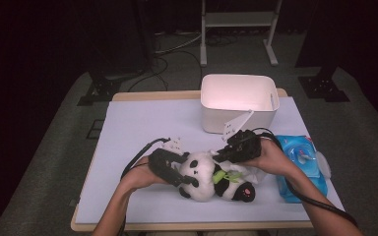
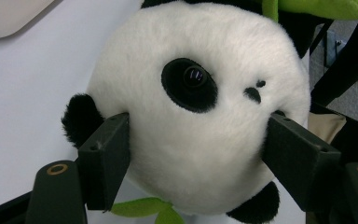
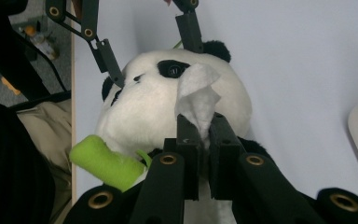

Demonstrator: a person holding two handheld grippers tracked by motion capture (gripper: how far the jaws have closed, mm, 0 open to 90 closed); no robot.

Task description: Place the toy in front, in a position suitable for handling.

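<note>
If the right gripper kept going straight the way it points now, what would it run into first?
Most likely the panda's head. The right gripper, shut on a white wipe, points at it, the wipe leading. How much gap remains is hard to judge.

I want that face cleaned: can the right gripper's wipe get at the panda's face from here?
Probably yes: the left gripper clamps the panda's head at its sides, leaving the face bare before the wipe.
</note>
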